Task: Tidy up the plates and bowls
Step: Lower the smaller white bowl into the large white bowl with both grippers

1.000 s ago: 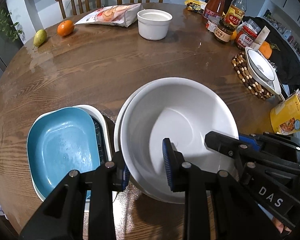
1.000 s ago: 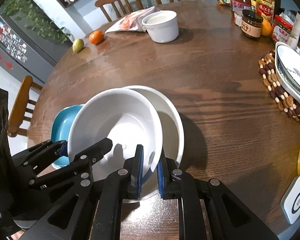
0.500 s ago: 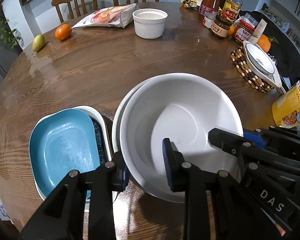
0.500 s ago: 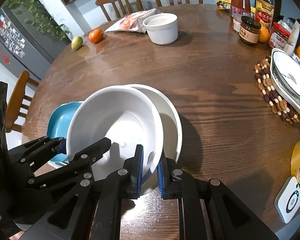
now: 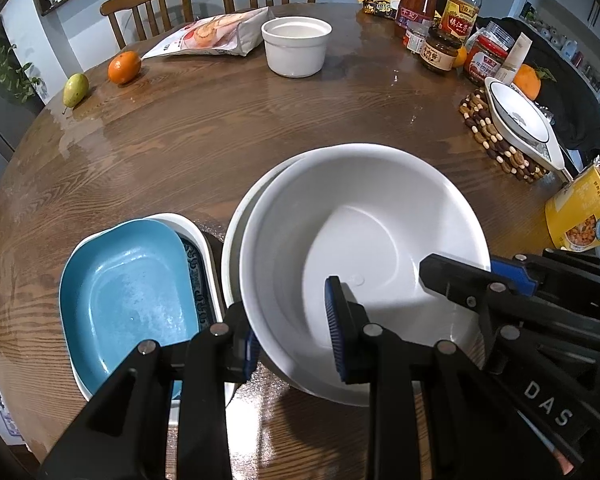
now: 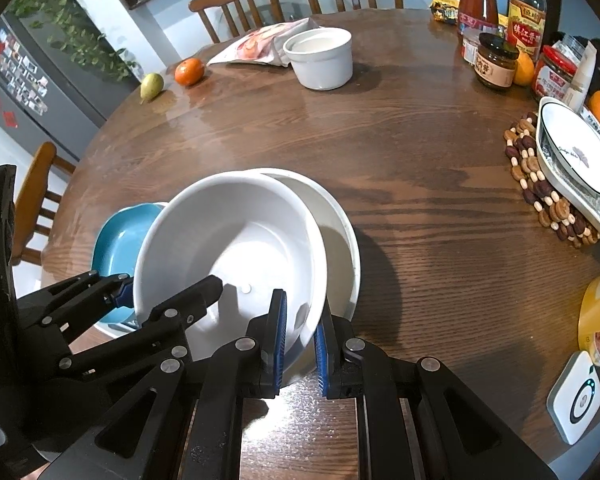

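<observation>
Nothing's really moved since the earlier frames. Both grippers are clamped on the big white bowl, left gripper on its near-left rim, right gripper on its near-right rim. It's tilted over a second white bowl on the wooden table, just beside the blue dish stacked in a white dish.

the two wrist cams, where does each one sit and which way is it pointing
Left wrist: rides the left claw, angled down over the table; its fingers straddle the white bowl rim, with the right claw at lower right.
Right wrist: rides the right claw, angled down; it pinches the same bowl's rim, with the left claw at lower left.
Shared: that bowl, the blue dish, the white pot.
</observation>
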`<state>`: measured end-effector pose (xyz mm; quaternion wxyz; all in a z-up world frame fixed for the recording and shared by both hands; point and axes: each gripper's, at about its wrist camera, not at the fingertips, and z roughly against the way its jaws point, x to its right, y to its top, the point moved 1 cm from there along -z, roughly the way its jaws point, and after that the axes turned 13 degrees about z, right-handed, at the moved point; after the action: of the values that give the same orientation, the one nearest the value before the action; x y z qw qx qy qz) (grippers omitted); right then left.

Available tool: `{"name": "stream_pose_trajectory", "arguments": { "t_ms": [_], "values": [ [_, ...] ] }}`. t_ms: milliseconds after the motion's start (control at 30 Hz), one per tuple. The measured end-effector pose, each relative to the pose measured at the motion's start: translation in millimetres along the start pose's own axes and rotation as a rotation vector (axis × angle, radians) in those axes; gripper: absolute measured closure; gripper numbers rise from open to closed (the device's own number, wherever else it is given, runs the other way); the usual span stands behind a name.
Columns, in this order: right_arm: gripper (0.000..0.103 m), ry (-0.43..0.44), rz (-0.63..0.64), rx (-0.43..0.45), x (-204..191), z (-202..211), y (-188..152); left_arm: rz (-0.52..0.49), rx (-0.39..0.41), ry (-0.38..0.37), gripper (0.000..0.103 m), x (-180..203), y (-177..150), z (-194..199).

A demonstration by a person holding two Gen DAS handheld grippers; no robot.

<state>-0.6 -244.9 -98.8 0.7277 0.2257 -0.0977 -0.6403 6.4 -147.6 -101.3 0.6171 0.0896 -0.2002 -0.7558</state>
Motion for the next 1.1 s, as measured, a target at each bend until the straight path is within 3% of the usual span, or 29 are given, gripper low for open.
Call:
{"name": "stream_pose_trajectory", "arguments": {
  "t_ms": [1100],
  "values": [
    [0.088, -0.002, -0.007, -0.005, 3.3, -2.5, 0.1, -0.032, 0.001, 0.026, 0.077, 2.3, 3.4, -3.5]
  ]
}}
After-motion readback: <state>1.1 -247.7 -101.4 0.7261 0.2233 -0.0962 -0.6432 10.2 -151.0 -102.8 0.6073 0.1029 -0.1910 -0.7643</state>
